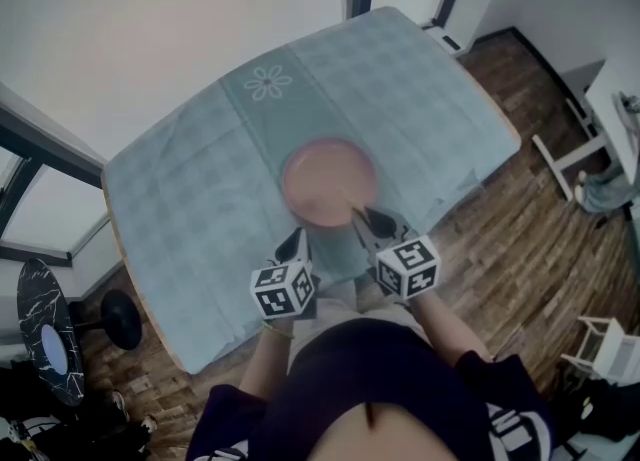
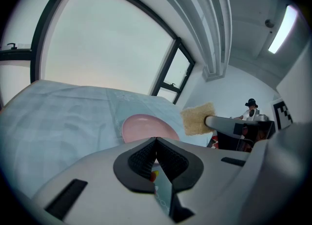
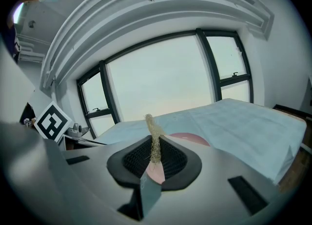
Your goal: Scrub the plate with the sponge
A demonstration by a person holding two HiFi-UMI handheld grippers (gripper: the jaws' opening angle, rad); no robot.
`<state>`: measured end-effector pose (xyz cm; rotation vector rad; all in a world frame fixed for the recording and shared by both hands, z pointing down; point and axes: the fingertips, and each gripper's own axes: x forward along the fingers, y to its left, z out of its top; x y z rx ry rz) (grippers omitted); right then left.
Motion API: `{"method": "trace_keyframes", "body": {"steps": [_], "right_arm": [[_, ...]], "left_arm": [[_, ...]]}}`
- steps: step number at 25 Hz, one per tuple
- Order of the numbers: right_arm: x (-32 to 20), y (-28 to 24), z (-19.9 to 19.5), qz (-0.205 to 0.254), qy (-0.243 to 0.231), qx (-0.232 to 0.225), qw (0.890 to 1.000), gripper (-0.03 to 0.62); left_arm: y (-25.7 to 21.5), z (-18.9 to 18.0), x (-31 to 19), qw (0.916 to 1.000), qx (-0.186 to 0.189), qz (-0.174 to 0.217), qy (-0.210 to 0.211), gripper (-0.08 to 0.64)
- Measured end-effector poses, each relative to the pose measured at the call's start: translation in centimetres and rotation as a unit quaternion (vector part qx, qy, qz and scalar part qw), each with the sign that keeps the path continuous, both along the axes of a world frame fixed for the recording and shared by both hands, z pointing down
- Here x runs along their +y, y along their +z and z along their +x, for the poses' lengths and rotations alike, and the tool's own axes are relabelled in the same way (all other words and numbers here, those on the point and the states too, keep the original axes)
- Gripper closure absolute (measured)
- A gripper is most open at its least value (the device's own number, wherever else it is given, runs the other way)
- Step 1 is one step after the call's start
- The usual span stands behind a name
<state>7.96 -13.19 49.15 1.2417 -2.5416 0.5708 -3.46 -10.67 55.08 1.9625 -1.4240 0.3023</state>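
Pinching the sponge [image 3: 154,136], the right gripper [image 3: 155,147] sits beside the clenched left gripper [image 2: 156,145]; ahead, plate [image 1: 328,181] on blue tablecloth [image 1: 195,204], windows [image 3: 165,77] beyond.

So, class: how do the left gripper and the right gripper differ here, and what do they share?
The right gripper clamps the sponge; the left gripper holds nothing, jaws together. In the head view the right gripper reaches over the pink plate's near rim, while the left gripper stops just short of it, above the tablecloth. Both point toward the plate.
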Motion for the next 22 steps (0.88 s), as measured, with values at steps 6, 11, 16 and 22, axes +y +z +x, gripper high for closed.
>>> {"method": "trace_keyframes", "body": {"steps": [6, 11, 16, 22], "right_arm": [[-2.9, 1.4, -0.4, -0.008, -0.002, 0.019, 1.000, 0.551], [-5.5, 2.8, -0.7, -0.016, -0.005, 0.039, 0.999, 0.551], [-7.8, 4.5, -0.8, -0.026, -0.011, 0.063, 0.998, 0.551], [-10.6, 6.4, -1.3, -0.036, -0.023, 0.094, 0.995, 0.551]], "left_arm": [[1.0, -0.6, -2.4, 0.9999, -0.002, -0.011, 0.001, 0.551], [2.1, -0.8, -4.4, 0.9997, -0.006, -0.024, 0.004, 0.551], [3.1, -1.1, -6.1, 0.9994, -0.008, -0.034, 0.001, 0.551], [4.1, -1.3, -7.5, 0.9988, -0.011, -0.047, 0.002, 0.551]]}}
